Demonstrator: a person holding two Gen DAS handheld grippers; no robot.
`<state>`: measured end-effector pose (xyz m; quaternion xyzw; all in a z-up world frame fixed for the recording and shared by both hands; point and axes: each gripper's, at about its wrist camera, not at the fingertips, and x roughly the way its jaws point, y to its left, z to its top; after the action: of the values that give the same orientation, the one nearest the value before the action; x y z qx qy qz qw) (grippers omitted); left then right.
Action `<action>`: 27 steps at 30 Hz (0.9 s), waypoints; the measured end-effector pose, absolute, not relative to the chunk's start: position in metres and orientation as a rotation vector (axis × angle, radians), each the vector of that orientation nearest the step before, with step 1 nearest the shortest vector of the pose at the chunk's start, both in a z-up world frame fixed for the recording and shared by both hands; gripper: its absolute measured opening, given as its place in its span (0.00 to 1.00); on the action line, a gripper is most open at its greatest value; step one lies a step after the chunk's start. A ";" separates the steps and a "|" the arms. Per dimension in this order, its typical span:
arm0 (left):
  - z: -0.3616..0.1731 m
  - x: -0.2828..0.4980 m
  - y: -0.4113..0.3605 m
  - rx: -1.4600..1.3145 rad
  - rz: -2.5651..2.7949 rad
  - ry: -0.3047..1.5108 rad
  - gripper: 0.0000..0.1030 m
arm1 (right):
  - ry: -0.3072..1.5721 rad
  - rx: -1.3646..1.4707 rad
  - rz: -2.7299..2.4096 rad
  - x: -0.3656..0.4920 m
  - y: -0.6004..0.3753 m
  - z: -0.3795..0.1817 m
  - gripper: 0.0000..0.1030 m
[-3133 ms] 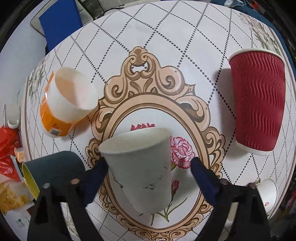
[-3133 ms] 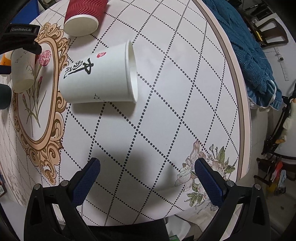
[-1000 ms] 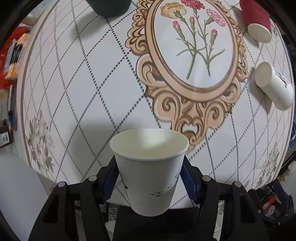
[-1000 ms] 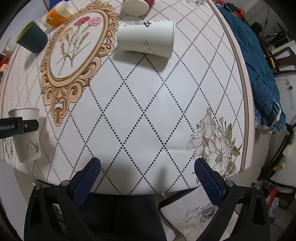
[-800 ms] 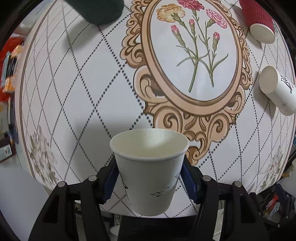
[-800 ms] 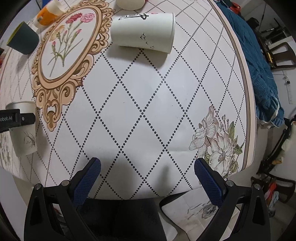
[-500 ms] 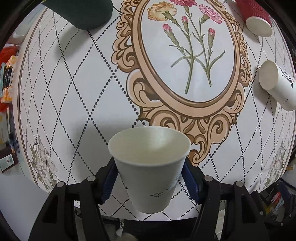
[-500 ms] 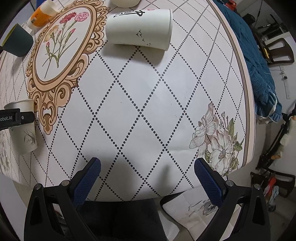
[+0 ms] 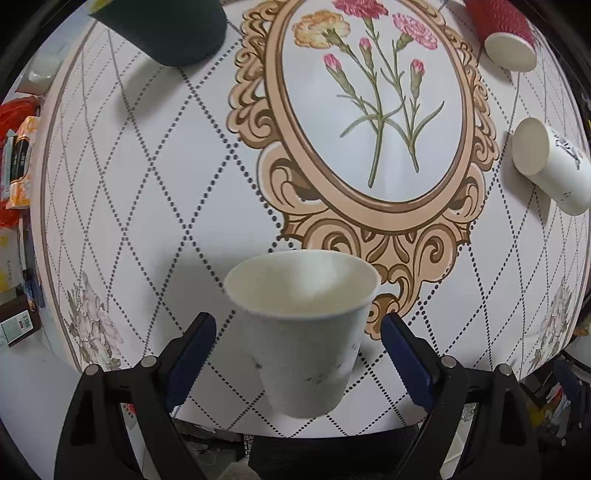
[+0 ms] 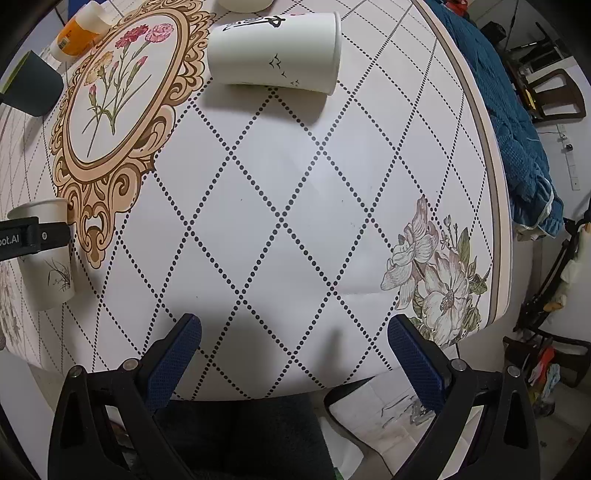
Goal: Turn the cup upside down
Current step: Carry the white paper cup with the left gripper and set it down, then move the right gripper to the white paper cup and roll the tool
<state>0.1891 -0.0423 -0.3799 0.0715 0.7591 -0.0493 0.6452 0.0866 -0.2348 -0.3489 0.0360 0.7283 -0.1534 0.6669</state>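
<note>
White paper cup point(image 9: 303, 332) upright between released left fingers point(image 9: 192, 347), right fingers point(image 10: 173, 358) spread, orange bottle point(image 10: 79, 35) in right view only

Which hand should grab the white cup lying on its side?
Probably the right. The right gripper is open and empty, with the lying cup ahead of it. The left gripper has the small cup between its open fingers.

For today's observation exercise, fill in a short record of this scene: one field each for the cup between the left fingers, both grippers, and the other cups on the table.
held-area cup: small white paper cup, mouth up, between the left fingers with a gap showing on each side
left gripper: open
right gripper: open, nothing between the fingers
white cup with black script: lying on its side
red ribbed cup: lying on its side
dark green cup: at the far edge, partly cut off
table: diamond-patterned cloth
</note>
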 end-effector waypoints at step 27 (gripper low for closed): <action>-0.267 0.105 0.110 0.155 0.034 1.437 0.88 | 1.444 0.169 -0.129 0.071 -0.105 -0.237 1.00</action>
<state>0.1049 0.1104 -0.2666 0.0710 0.6574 0.0156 0.7500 0.0709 -0.1050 -0.2370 0.0774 0.6595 -0.0591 0.7453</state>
